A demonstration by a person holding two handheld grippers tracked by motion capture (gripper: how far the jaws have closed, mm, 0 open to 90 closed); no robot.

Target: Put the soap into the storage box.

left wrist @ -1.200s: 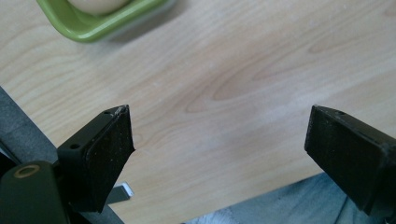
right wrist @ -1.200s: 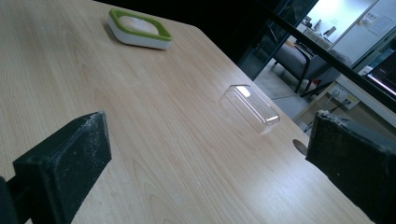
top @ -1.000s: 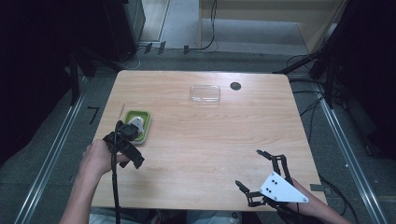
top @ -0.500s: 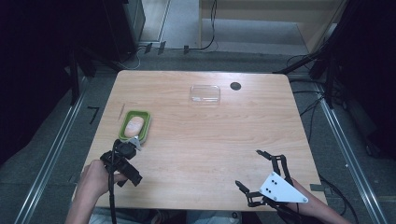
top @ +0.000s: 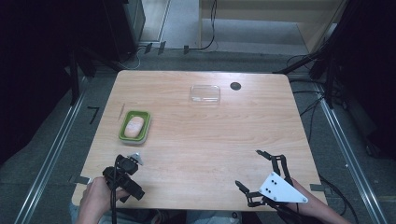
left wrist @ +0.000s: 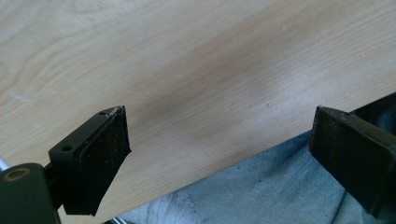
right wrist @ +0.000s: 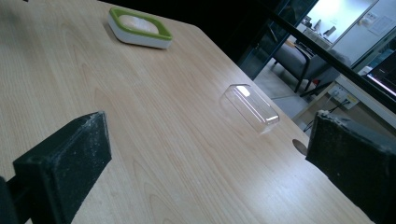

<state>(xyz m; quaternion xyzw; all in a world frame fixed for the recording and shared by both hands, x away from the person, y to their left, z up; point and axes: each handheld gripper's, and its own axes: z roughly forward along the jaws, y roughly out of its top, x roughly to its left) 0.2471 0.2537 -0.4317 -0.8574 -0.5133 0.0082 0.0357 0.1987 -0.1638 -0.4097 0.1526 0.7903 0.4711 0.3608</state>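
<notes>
Soap lies in a green-rimmed dish on the left part of the table, ahead of the left gripper and well apart from it. Nothing touches soap or dish.

Left gripper: held in the left hand at the near left corner of the table, forearm entering from the bottom edge, body angled toward the dish. In the left gripper view the jaws stand wide apart with bare wood and a strip of grey-blue cloth beyond the table edge between them; they hold nothing. The jaws have just been opening, with no object between them.

Clear lid: rests at the far middle of the table, just beside a dark round hole. In the right gripper view it sits between the two jaws, far ahead of them, with the dish off beyond the left jaw.

Right gripper: held at the near right corner, grey three-cornered plate uppermost, the right hand largely hidden under it, wrist coming in from the bottom right. Jaws spread wide and empty, pointing across the table toward the far left.
</notes>
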